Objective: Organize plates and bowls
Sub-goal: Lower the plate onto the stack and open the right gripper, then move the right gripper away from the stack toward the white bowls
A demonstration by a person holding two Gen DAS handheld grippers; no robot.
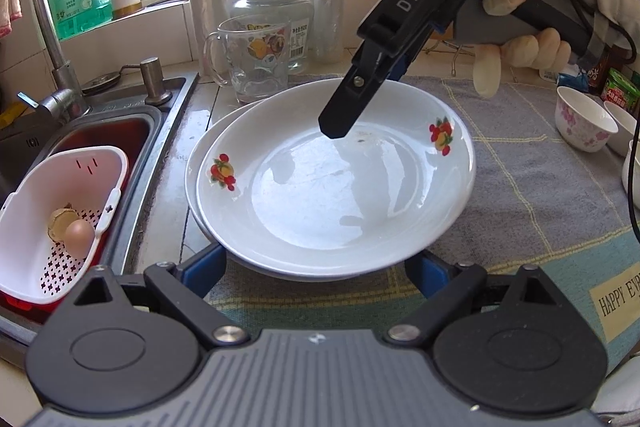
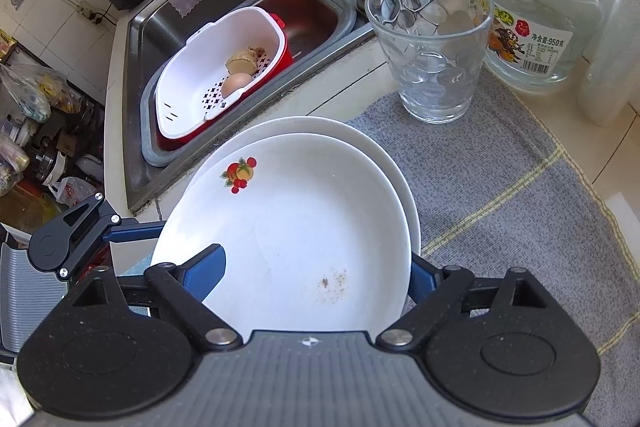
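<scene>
Two plates are stacked beside the sink, the fruit-patterned one uppermost, straddled by the widely spread left gripper and right gripper, while small bowls beyond the plates are judged still unsorted.

Two stacked plates on towel, sink left.
</scene>
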